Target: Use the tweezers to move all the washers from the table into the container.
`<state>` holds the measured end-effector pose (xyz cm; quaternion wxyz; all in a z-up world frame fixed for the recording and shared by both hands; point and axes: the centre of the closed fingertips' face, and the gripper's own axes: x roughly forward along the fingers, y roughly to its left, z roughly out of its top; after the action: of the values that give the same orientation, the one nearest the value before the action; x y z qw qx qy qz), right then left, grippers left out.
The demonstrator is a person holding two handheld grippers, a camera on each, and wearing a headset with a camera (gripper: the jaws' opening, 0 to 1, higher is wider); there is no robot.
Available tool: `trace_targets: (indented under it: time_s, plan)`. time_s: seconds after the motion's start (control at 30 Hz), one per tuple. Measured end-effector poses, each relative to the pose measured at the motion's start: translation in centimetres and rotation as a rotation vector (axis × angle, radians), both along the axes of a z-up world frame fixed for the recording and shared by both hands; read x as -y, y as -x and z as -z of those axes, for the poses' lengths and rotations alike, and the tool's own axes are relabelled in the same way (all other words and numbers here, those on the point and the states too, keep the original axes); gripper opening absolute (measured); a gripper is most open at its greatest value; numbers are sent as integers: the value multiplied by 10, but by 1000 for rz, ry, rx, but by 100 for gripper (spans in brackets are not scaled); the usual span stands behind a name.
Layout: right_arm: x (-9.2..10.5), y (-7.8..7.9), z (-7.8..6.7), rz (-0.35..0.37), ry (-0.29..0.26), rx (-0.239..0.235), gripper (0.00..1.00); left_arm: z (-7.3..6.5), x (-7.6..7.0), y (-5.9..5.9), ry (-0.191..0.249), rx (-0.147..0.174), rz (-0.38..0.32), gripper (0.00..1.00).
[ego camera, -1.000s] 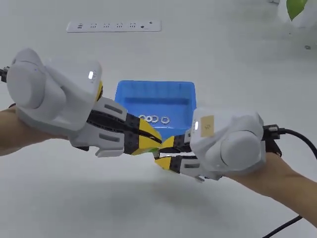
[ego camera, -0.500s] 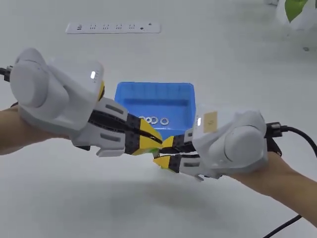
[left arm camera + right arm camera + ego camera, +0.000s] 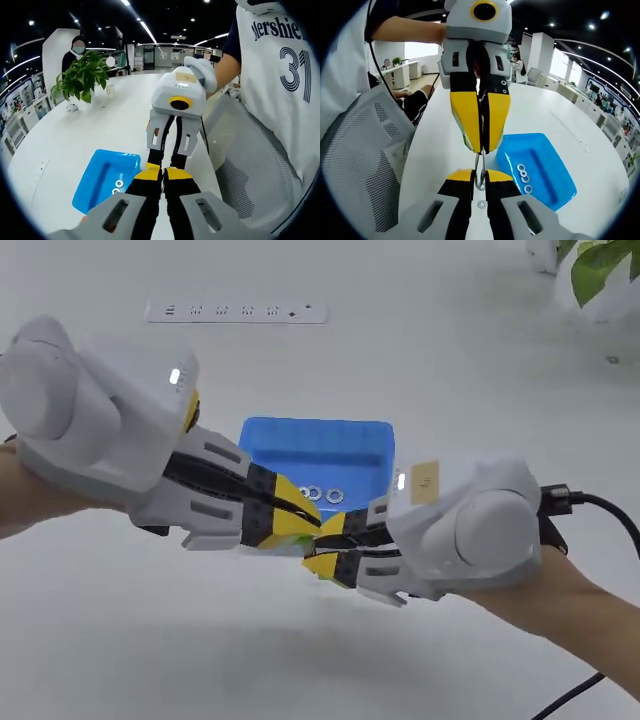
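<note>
My left gripper (image 3: 305,525) and right gripper (image 3: 325,545) meet tip to tip just in front of the blue container (image 3: 318,427). In the right gripper view, thin metal tweezers (image 3: 479,167) run from the left gripper's (image 3: 480,147) shut yellow jaws into my right gripper's (image 3: 479,176) shut jaws. Three washers (image 3: 322,496) lie in a row inside the container (image 3: 547,165). One loose washer (image 3: 481,204) lies on the white table under the right jaws. In the left gripper view, my left gripper (image 3: 163,175) faces the right gripper (image 3: 166,157), with the container (image 3: 100,175) off to the left.
A white power strip (image 3: 236,311) lies at the back of the table. A potted plant (image 3: 600,265) stands at the far right corner. A black cable (image 3: 600,515) trails from the right gripper. A mesh chair (image 3: 365,150) stands beside the table's near edge.
The two grippers stay tip to tip and have sunk slightly toward the table. The head view has shifted, so the container sits a little lower in the picture.
</note>
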<state>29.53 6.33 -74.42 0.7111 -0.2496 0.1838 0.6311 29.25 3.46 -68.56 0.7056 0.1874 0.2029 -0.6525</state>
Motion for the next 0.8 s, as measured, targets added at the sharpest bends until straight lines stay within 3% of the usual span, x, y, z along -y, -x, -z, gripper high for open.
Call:
trace_targets:
  time_s: [0.4,0.57,0.8]
  plan:
    - [-5,-8,-33,-7,-16,80,9,-32,-5,-3,-1,80,11,5]
    - [-6,-20,-45,-7,-13,117,9,-43,-5,-13,-3,112,23,5]
    - [-5,-48,-53,11,-14,149,10,-51,-5,-40,-3,153,25,5]
